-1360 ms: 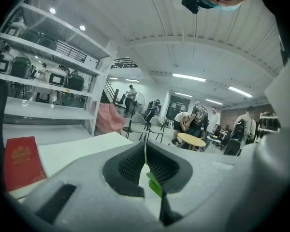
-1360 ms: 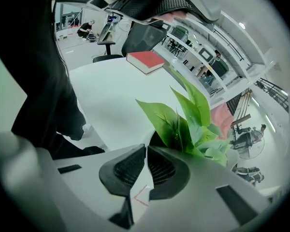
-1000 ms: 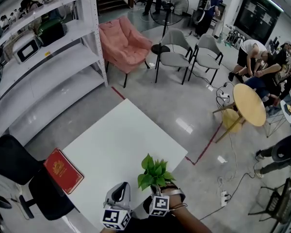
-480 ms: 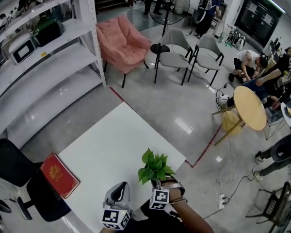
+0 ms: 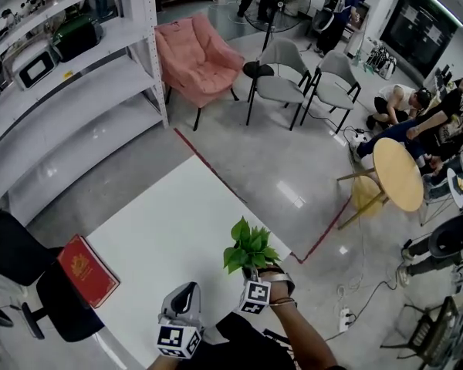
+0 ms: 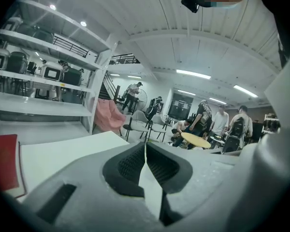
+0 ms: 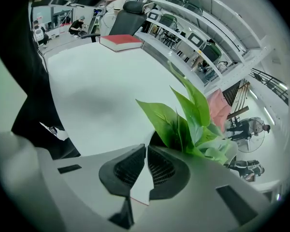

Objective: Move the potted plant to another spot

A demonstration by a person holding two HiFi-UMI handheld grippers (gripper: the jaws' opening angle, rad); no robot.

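A small potted plant [image 5: 249,247] with green leaves is near the right edge of the white table [image 5: 167,222]. My right gripper [image 5: 252,277] is just behind it, and the leaves hide the pot. In the right gripper view the leaves [image 7: 191,115] rise just past the jaws. My right gripper [image 7: 146,146] is shut on the pot's rim beside its dark opening. My left gripper [image 5: 185,293] hovers over the table's near edge, left of the plant. In its own view the left gripper [image 6: 145,144] is shut with nothing between the pads.
A red book [image 5: 86,270] lies at the table's left corner beside a black office chair [image 5: 14,254]. White shelves [image 5: 69,91] stand at the far left. Beyond the table are a pink armchair [image 5: 201,56], grey chairs [image 5: 282,87], a round wooden table [image 5: 397,172] and several people at the right.
The plant and my right gripper have moved a little away from me along the table's right edge. The left gripper stays near the table's front edge.
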